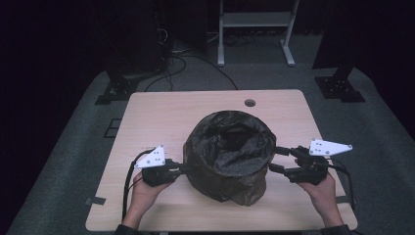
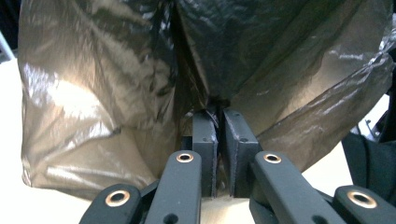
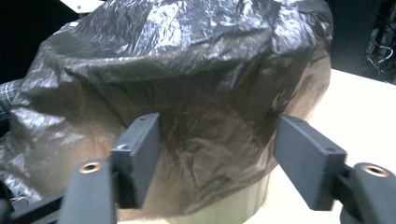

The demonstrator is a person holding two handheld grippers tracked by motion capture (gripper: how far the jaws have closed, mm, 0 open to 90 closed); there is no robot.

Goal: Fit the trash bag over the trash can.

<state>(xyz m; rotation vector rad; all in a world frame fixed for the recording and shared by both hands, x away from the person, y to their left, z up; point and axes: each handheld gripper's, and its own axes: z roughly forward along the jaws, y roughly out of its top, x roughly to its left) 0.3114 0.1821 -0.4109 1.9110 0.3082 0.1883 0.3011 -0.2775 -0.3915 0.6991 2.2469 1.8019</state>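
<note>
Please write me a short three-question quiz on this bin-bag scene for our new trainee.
1. True or false: the left gripper is pinching a fold of the black bag.
2. How do the right gripper's jaws stand? A) clamped on the bag B) apart, facing the bag's side C) inside the bag
3. What does the bag rest on?

Key: 1 true. 2 B. 3 the wooden table.

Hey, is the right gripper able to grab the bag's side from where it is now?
Probably yes: the right gripper stands open with the black bag right ahead, nothing between. The left gripper pinches the other side.
</note>
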